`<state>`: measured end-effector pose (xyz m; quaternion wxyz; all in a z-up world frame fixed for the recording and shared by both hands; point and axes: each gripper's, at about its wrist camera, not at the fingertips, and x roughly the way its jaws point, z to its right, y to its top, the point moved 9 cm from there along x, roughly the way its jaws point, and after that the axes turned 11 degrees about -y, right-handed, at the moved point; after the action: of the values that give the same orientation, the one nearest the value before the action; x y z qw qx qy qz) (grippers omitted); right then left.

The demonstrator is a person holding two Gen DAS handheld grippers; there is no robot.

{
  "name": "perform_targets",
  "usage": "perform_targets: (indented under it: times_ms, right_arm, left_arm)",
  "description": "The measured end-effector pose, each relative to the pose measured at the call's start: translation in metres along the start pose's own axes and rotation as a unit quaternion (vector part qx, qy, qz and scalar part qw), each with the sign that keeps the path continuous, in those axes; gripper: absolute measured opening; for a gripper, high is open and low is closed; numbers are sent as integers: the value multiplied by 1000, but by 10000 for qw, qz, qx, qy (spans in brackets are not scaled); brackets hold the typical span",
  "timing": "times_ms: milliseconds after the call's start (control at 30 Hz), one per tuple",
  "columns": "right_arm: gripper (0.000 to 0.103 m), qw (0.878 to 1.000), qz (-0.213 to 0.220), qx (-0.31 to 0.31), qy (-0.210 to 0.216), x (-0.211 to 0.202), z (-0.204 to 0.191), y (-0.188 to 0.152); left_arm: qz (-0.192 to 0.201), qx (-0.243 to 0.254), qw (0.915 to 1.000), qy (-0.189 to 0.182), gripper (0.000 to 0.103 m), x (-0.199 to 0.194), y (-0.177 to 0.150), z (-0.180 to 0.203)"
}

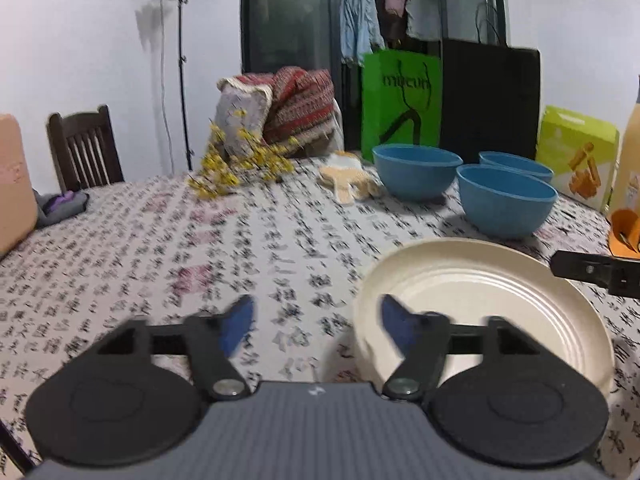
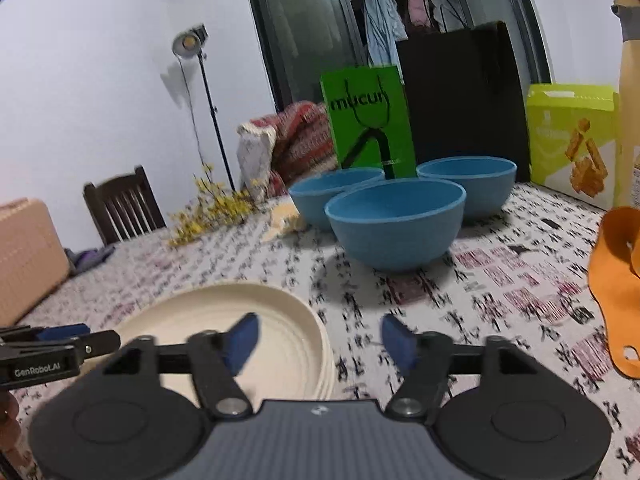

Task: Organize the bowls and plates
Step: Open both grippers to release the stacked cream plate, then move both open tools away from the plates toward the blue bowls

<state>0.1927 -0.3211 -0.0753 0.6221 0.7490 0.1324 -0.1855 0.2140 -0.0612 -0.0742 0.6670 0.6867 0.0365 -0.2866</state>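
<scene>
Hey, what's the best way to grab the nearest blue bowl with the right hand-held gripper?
Probably by its rim. The nearest blue bowl stands upright with its mouth open, apart from the plates. Bring the right hand-held gripper, now open, from the near side, one finger inside and one outside the thin wall; the round body looks too wide to span.

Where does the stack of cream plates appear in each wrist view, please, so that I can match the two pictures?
Left wrist view: the cream plates lie at the lower right, just behind the right-hand fingertip of the left gripper.
Right wrist view: the cream plates lie at the lower left, behind the left-hand fingertip of the right gripper.
Shared landmark: the green bag behind the blue bowls.
</scene>
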Motion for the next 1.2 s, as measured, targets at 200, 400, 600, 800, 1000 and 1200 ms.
perform_targets:
  times_ms: [200, 400, 600, 800, 1000, 1200]
  right_arm:
    - [103, 9993, 315, 109, 170, 5, -1, 4]
    - [103, 9985, 17, 272, 466, 13, -1, -4]
    - [103, 9973, -56, 443, 579, 16, 2, -7]
    - [103, 9970, -15, 547, 540, 15, 5, -7]
    - [103, 9973, 14, 562, 474, 14, 7, -7]
    - [103, 9977, 34, 511, 445, 14, 5, -7]
  left_arm:
    - [411, 94, 9989, 184, 103, -10, 3, -15]
    - [408, -1, 9991, 139, 103, -6, -3, -25]
    - [415, -388, 9983, -115, 103, -6, -5, -35]
    - [472, -356, 9982, 33, 103, -9, -5, -36]
    - [629, -275, 9976, 119, 103, -16, -3, -35]
    - [703, -314, 9969, 184, 103, -19, -2, -38]
